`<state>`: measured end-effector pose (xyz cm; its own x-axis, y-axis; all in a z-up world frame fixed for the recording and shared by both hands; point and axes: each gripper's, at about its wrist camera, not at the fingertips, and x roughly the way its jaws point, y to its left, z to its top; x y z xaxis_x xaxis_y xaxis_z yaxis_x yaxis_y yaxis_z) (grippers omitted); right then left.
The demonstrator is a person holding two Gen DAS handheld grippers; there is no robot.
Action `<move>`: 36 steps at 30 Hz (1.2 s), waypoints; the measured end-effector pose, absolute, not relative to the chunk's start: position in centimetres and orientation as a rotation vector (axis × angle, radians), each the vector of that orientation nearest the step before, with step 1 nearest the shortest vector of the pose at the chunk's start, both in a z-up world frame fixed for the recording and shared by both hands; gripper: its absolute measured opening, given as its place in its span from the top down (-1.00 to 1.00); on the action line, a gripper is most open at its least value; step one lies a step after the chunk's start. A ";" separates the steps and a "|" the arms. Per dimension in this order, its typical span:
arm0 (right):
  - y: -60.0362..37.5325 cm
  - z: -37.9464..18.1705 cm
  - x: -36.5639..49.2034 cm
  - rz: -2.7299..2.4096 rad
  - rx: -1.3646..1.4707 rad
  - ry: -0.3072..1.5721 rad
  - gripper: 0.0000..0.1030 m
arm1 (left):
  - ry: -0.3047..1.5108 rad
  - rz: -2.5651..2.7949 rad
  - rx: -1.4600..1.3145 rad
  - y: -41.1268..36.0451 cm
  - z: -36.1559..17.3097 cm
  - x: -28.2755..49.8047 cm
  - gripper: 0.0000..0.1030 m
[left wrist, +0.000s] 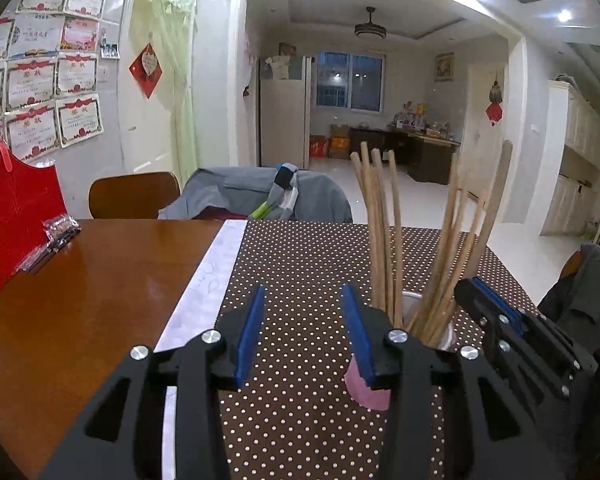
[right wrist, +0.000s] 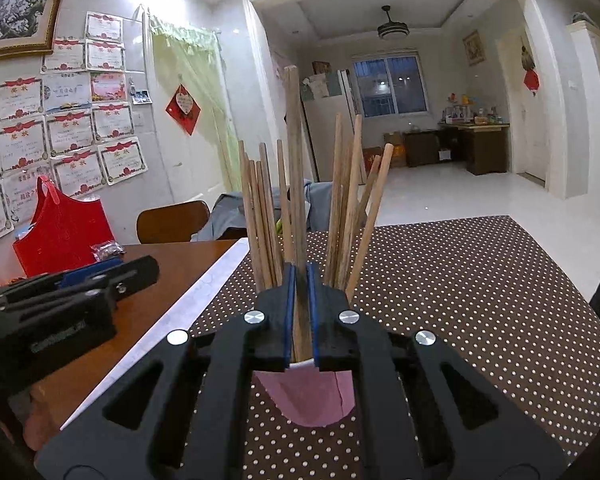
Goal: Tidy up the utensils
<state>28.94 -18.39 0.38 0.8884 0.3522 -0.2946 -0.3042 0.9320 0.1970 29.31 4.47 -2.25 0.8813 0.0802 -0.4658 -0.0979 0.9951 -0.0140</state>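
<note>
A pink paper cup (right wrist: 304, 396) stands on the dotted brown tablecloth (right wrist: 460, 280) and holds several wooden chopsticks (right wrist: 260, 208) that fan out upright. My right gripper (right wrist: 299, 270) is shut on one chopstick (right wrist: 294, 140) just above the cup's rim; the stick rises straight between the blue pads. In the left wrist view the cup (left wrist: 366, 394) sits behind my left gripper's right finger. My left gripper (left wrist: 304, 292) is open to the left of the cup, with only tablecloth between its pads. The right gripper (left wrist: 474, 286) comes in from the right against the chopsticks (left wrist: 380, 220).
Left of the cloth lies the bare wooden table (left wrist: 100, 280), with a red bag (left wrist: 16, 208) and a small plastic packet (left wrist: 60, 228) by the wall. A chair (left wrist: 134, 194) and grey clothing (left wrist: 236, 192) stand behind the table. A dark jacket (left wrist: 580, 292) hangs at the right.
</note>
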 end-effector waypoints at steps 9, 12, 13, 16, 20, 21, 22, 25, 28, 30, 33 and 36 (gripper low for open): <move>-19.0 1.9 26.6 0.310 0.140 0.326 0.07 | 0.467 0.079 -0.035 4.3 -1.5 25.8 0.20; -19.4 2.4 25.2 0.305 0.137 0.319 0.07 | 0.448 0.071 -0.023 4.1 -1.0 24.3 0.20; -19.7 2.5 24.7 0.303 0.138 0.319 0.07 | 0.442 0.069 -0.022 4.0 -0.9 23.9 0.18; -20.2 3.0 23.1 0.294 0.144 0.314 0.07 | 0.421 0.059 -0.026 3.8 -0.3 22.3 -0.01; -20.9 3.6 20.7 0.279 0.128 0.306 0.05 | 0.382 0.036 -0.030 3.4 0.4 19.9 -0.05; -21.0 3.7 20.0 0.272 0.119 0.303 0.04 | 0.370 0.028 -0.028 3.2 0.6 19.1 -0.08; -21.2 3.8 19.5 0.268 0.115 0.302 0.03 | 0.363 0.025 -0.025 3.1 0.7 18.6 -0.10; -21.6 4.5 17.0 0.262 0.102 0.287 -0.09 | 0.330 0.006 -0.011 2.4 1.1 16.6 -0.10; -22.0 5.1 14.8 0.263 0.090 0.258 -0.27 | 0.291 -0.010 -0.009 1.9 1.6 14.5 -0.10; -22.1 5.3 13.5 0.260 0.075 0.242 -0.32 | 0.254 -0.021 -0.014 1.7 2.0 12.7 -0.13; -22.4 5.8 11.6 0.252 0.072 0.216 -0.44 | 0.220 -0.021 -0.008 1.4 2.6 10.8 -0.29; -22.6 6.1 9.9 0.237 0.069 0.196 -0.49 | 0.176 0.000 0.012 1.1 2.9 8.9 -0.32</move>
<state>9.85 -22.59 6.15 0.9531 0.2401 -0.1844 -0.2267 0.9697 0.0911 8.94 1.06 2.88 0.9845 0.0013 -0.1753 0.0009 0.9999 0.0122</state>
